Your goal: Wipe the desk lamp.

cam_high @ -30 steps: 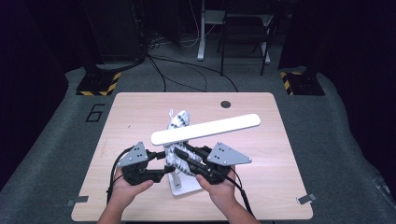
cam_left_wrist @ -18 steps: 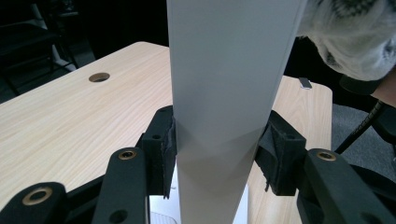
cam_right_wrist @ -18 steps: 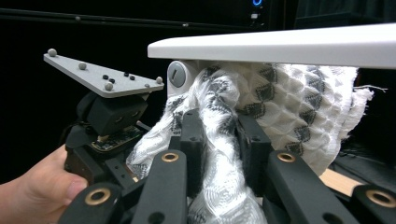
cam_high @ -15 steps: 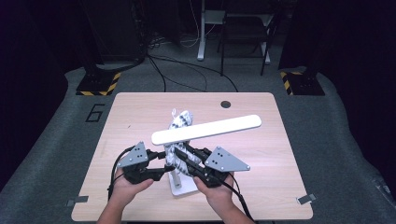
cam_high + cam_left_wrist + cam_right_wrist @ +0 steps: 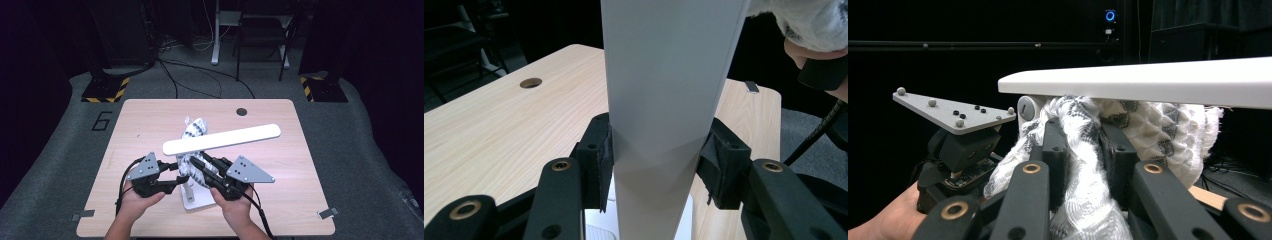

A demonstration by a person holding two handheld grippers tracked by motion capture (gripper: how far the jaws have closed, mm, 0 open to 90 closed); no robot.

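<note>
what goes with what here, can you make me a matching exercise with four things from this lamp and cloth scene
Things
1. left gripper
2. right gripper
3. lamp head
4. round hole

States or places
A. long white bar lying level above the cloth
B. clamped on the lamp's white upright post
C. in the far part of the tabletop
D. pinching the white patterned cloth

Pairs: 1-B, 2-D, 3-A, 4-C

The post stands on a white base; the cloth bunches right under the lamp head.
</note>
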